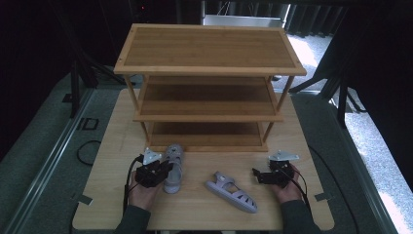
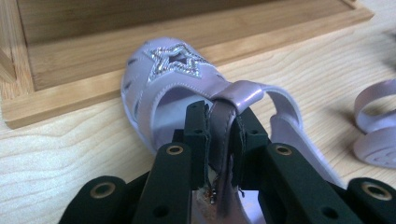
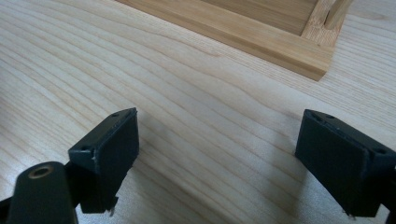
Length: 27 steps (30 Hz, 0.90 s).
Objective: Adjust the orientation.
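Observation:
Two lilac child's sandals lie on the table in front of a three-tier wooden shoe rack (image 1: 208, 87). One sandal (image 1: 173, 167) points toward the rack; it has a glittery star on its toe (image 2: 176, 63). My left gripper (image 1: 163, 170) is shut on this sandal's ankle strap (image 2: 224, 122), the jaws pinching it from both sides. The other sandal (image 1: 231, 191) lies on its side, slanting across the middle front of the table. My right gripper (image 1: 256, 174) hovers to the right of it, open, with bare table between its jaws (image 3: 217, 154).
The rack's bottom shelf (image 1: 207, 129) sits just behind the sandals, and its base edge (image 3: 243, 32) and a corner post are close ahead of the right gripper. Cables trail from both grippers over the table (image 1: 199, 214). Dark floor surrounds the table.

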Each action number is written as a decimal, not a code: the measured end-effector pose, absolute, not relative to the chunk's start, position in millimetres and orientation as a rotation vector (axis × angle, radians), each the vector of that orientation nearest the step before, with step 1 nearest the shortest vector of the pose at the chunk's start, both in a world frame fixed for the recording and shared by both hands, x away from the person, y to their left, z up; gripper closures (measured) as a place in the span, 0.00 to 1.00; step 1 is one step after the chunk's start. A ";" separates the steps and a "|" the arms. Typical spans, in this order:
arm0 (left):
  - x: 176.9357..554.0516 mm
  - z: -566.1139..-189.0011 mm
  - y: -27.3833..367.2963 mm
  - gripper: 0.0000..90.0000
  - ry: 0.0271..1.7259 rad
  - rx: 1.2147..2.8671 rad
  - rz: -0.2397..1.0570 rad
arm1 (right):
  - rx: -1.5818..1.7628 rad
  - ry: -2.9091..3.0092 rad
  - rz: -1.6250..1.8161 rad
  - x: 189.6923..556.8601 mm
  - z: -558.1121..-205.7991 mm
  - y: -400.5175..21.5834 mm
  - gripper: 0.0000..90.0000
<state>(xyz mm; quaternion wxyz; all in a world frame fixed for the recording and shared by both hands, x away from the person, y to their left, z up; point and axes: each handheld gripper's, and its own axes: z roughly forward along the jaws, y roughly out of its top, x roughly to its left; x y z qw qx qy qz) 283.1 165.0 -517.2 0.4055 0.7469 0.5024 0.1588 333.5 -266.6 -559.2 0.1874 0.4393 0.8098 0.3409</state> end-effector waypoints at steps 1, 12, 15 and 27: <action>283.7 -516.5 166.4 0.89 1.267 1.872 0.385 | 1.236 2.279 0.959 333.6 -559.3 -266.6 0.14; 286.4 -505.4 164.7 0.90 1.228 1.862 0.385 | 1.237 2.279 0.959 333.5 -559.2 -266.6 0.14; 287.6 -503.8 164.6 0.90 1.224 1.856 0.376 | 1.237 2.279 0.959 333.5 -559.2 -266.6 0.14; 292.3 -496.5 160.9 0.91 1.185 1.863 0.352 | 1.237 2.279 0.959 333.5 -559.2 -266.6 0.14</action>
